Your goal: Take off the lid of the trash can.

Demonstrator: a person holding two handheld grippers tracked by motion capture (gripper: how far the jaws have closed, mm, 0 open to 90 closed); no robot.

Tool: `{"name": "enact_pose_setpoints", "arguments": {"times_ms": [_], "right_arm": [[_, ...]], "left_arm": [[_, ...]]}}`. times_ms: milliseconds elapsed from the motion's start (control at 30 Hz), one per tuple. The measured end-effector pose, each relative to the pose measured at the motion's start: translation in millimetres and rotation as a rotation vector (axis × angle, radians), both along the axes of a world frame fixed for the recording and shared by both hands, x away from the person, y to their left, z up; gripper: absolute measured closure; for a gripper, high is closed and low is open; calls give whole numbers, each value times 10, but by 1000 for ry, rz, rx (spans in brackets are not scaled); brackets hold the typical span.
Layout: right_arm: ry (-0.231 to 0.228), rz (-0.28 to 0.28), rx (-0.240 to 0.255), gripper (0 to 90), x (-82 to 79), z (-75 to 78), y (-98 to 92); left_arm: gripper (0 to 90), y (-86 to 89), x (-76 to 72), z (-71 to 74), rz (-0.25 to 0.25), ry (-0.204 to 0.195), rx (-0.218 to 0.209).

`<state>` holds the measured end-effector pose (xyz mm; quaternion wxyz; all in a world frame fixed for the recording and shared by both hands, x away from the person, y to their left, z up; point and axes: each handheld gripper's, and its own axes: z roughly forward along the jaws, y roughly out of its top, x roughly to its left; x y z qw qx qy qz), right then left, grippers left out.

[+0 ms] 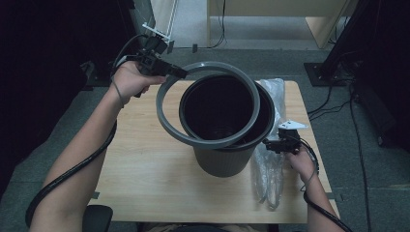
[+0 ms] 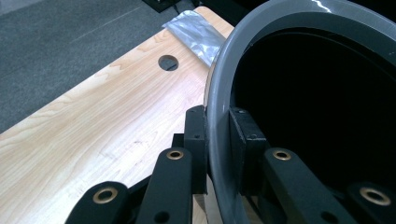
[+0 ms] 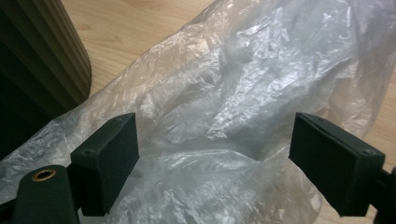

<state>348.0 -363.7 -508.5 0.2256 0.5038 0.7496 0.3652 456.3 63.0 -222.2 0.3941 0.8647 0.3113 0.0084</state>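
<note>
Two grippers working: left gripper (image 1: 180, 73) is clamping the grey ring (image 1: 169, 121) at its ten o'clock edge, tilting it over the bin (image 1: 225, 162) at table (image 1: 145, 169) centre; right gripper (image 1: 269, 143), jaws wide, is hovering over the bag (image 1: 270, 179) at the bin's three o'clock.

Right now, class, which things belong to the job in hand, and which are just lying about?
In the job:
grey ring, clamped in the left gripper
grey bin
clear plastic bag, under the open right gripper

Lying about:
wooden table
floor cables
black stand base
</note>
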Motion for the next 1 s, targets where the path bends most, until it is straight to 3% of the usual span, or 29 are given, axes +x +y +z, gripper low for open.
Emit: {"name": "enact_pose_setpoints", "arguments": {"times_ms": [267, 733, 1000], "right_arm": [[-26, -11, -1, 155, -11, 31, -71], [13, -2, -46, 156, -10, -100, -148], [29, 0, -44, 157, -3, -144, -146]], "left_arm": [[787, 134, -13, 17, 9, -5, -4], [787, 351, -35, 46, 35, -7, -6], [786, 426, -46, 78, 46, -12, -11]]}}
